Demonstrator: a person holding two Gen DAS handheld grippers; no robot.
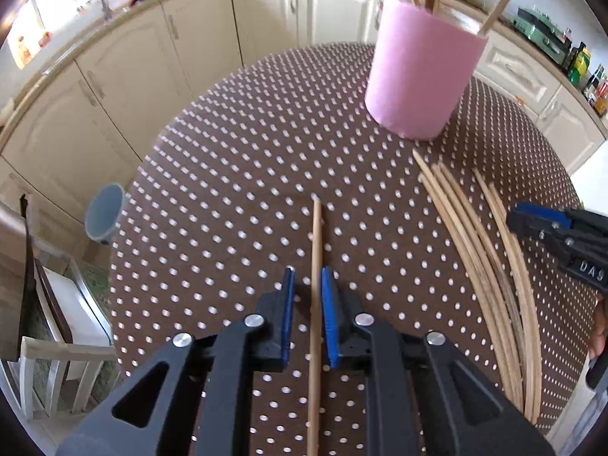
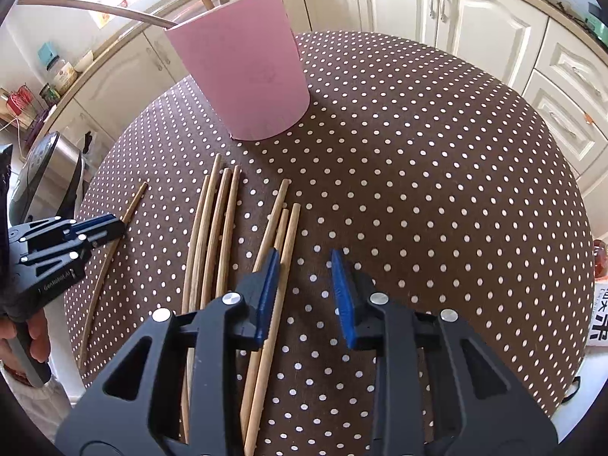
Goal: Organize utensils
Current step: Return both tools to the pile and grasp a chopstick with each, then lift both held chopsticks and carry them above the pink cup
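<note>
A single wooden chopstick (image 1: 316,235) lies on the brown polka-dot table (image 1: 235,174), running straight between the fingers of my left gripper (image 1: 308,271). The jaws are narrow, with a gap still visible beside the stick, so it is open. The pink cup (image 1: 418,72) with several sticks standing in it is far right. In the right wrist view the cup (image 2: 247,72) is ahead. Several chopsticks (image 2: 216,228) lie fanned in front of it. My right gripper (image 2: 304,254) hovers open over the right-hand ones (image 2: 283,235), with one stick just inside its left finger. The left gripper (image 2: 117,226) shows at the left.
The round table's edge drops off close on the left, with a grey bin (image 1: 104,212) and a chair (image 1: 57,323) on the floor beyond. Cream cabinets (image 2: 475,19) ring the background. A white package (image 2: 600,319) sits at the far right edge. A hand (image 2: 34,334) holds the left gripper.
</note>
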